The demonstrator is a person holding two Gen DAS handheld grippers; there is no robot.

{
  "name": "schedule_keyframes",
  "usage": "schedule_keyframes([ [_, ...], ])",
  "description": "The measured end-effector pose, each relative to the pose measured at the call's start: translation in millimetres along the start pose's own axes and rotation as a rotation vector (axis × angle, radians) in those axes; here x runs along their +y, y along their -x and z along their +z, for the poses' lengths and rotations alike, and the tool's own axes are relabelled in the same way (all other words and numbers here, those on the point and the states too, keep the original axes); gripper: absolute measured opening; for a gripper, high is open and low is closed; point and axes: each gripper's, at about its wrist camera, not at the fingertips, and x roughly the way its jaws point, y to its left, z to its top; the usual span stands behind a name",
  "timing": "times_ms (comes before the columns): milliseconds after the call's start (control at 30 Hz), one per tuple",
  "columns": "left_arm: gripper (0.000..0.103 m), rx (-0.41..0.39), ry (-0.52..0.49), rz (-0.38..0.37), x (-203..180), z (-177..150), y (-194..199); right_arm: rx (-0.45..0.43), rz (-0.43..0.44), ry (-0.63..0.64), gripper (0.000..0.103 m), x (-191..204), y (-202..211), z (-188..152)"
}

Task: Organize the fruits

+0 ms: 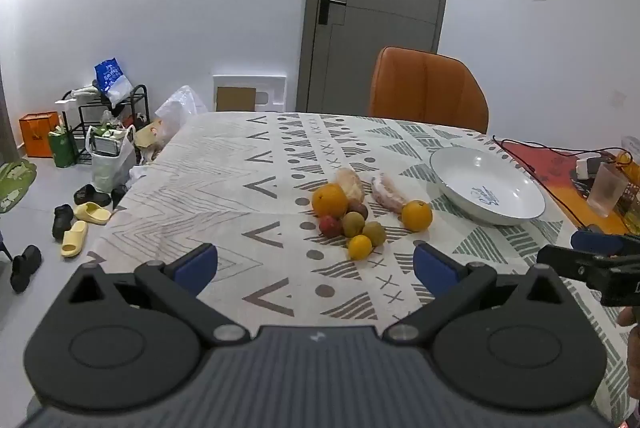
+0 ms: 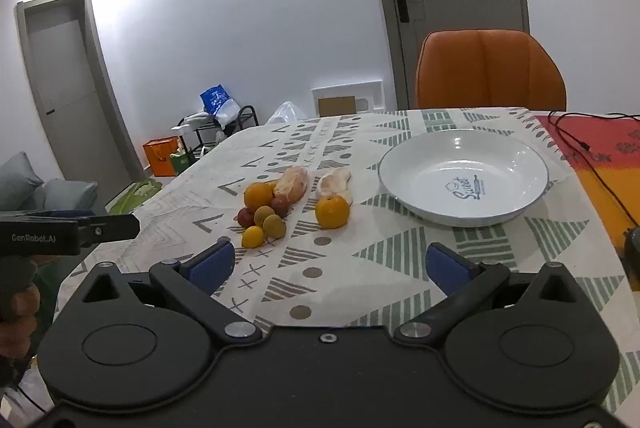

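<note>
Two hand-held grippers, both mine, both empty: left point(image 1: 316, 264) spread wide, right point(image 2: 330, 266) likewise. Fruits point(image 1: 352, 212) clustered mid-desk point(image 1: 224, 188) on the patterned cloth, one orange point(image 2: 332, 211) just apart. Plate point(image 2: 464, 148) bare, near, to their right.

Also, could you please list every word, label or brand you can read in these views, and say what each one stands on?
"GenRobot.AI": white letters on the black side of the left tongs, seen from the right wrist view.
"Sweet": my best reading of the blue script inside the white bowl, beside a rolling pin drawing.
Blue bag on the rack: print too blurred to read.
Orange box on the floor: mark too small to read.
</note>
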Motion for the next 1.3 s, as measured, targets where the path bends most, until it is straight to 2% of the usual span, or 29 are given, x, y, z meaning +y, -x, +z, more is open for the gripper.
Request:
schedule_keyframes([
  [33, 0.103, 0.002, -0.002, -0.003, -0.6, 0.0, -0.9, 0.045, 0.009, -0.011, 0.103, -3.5, -7.1, -0.6],
  [67, 0.103, 0.002, 0.008, -0.005, -0.2, -2.5, -0.7, 0.014, 0.005, 0.000, 0.103, -0.6, -3.2, -4.4],
  [1300, 0.103, 0.003, 0.001, -0.024, -0.4, -4.8, 5.7, 0.016, 0.026, -0.017, 0.103, 3.5, -0.6, -0.5],
])
